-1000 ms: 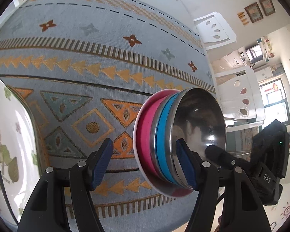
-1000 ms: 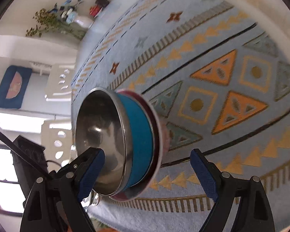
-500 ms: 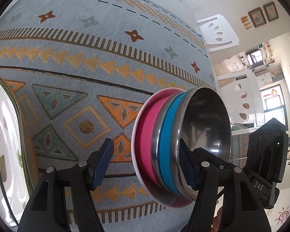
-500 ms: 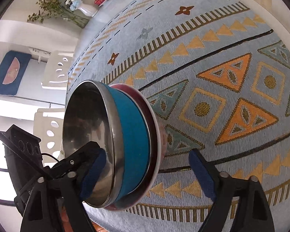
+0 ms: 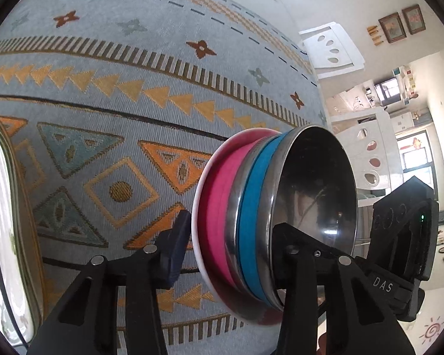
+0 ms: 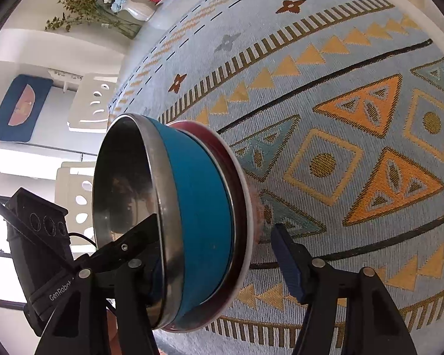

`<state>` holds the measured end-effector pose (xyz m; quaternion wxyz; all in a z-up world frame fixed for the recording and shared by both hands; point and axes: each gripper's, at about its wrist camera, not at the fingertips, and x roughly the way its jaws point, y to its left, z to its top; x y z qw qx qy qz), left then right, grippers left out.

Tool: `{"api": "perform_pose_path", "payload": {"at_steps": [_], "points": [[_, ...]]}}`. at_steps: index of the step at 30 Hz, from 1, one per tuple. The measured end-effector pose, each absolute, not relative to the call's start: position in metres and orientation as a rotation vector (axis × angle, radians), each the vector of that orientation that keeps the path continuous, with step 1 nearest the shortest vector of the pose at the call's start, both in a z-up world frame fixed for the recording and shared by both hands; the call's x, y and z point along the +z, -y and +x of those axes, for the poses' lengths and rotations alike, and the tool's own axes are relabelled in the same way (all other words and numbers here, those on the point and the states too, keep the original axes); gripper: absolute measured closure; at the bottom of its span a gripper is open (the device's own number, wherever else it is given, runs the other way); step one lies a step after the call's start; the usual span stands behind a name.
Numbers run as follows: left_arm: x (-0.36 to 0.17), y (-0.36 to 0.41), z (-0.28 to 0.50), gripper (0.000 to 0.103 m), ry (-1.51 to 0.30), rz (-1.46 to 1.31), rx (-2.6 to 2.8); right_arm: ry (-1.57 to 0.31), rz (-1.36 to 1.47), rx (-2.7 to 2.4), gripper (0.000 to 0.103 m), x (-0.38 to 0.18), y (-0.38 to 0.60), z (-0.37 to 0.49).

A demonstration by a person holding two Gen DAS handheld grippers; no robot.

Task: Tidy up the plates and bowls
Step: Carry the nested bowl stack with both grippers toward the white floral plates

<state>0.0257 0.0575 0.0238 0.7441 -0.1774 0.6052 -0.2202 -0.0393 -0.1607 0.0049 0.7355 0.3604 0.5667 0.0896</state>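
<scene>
Now my left gripper (image 5: pixel 231 248) and right gripper (image 6: pixel 219 254) are both closing around the stacked bowls (image 5: pixel 251 222), pads not yet pressing, above the patterned tablecloth (image 5: pixel 118 94).

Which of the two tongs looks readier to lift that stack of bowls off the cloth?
Left, slightly. Both are closing astride the rim of the bowl stack, one finger inside the steel bowl. The left tongs have the outer pad almost against it; the right tongs show a clear gap there.
</scene>
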Motion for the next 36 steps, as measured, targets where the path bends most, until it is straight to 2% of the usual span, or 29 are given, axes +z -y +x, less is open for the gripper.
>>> {"api": "perform_pose_path", "payload": {"at_steps": [3, 6, 22, 36], "points": [[0.026, -0.057, 0.023, 0.066, -1.310, -0.373, -0.484, -1.246, 0.810, 0.196, 0.042, 0.003, 0.160, -0.038], [0.027, -0.056, 0.023, 0.067, -1.307, -0.367, -0.481, -1.238, 0.809, 0.209, 0.046, 0.003, 0.157, -0.038], [0.027, -0.057, 0.017, 0.066, -1.287, -0.372, -0.478, -1.191, 0.661, 0.218, 0.046, 0.017, 0.148, -0.043], [0.057, -0.065, 0.021, 0.067, -1.224, -0.394, -0.453, -1.146, 0.619, 0.244, 0.046, 0.047, 0.138, -0.027]]}}
